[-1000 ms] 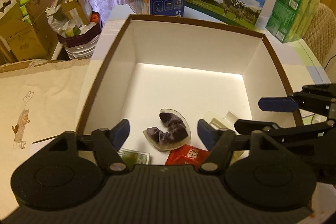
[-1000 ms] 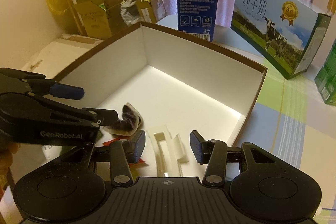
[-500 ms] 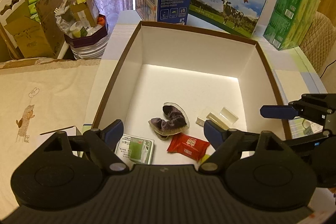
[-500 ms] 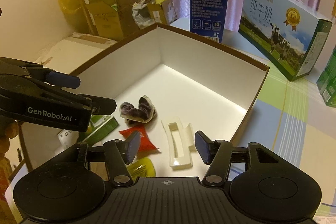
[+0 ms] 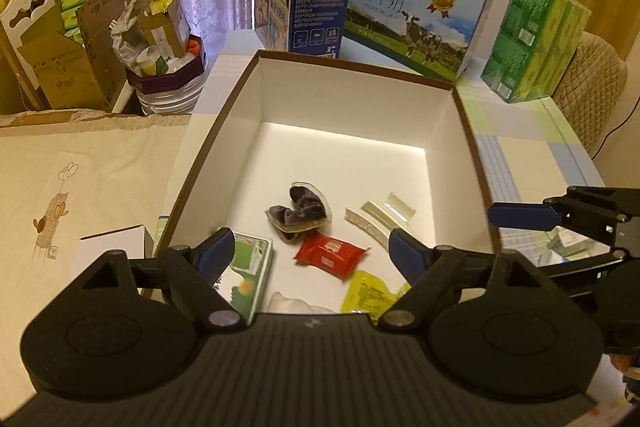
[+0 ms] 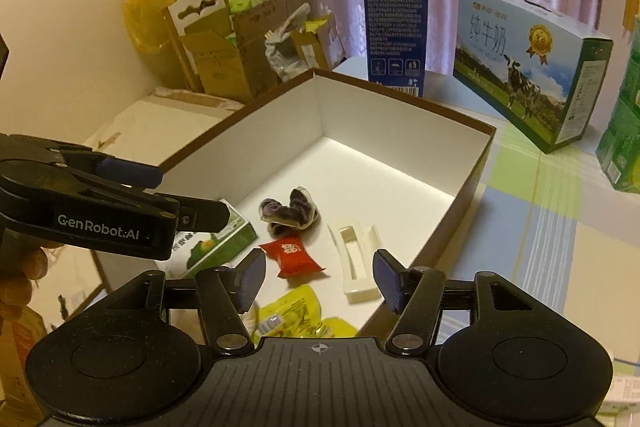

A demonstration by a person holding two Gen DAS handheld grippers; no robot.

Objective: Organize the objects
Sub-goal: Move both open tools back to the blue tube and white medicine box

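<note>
Box (image 5: 224,131) already holds hair clip (image 5: 380,217), red candy (image 5: 330,254), scrunchie (image 5: 300,213), green carton (image 5: 248,267) and yellow packet (image 5: 370,293) near its front wall; left gripper (image 5: 310,253) and right gripper (image 6: 318,277) both gape empty above that wall, so sorting looks largely done.

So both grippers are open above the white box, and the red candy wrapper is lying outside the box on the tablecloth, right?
Not quite. The red candy wrapper lies inside the white box, on its floor, as the left wrist view shows. The left gripper and the right gripper are both open.
</note>
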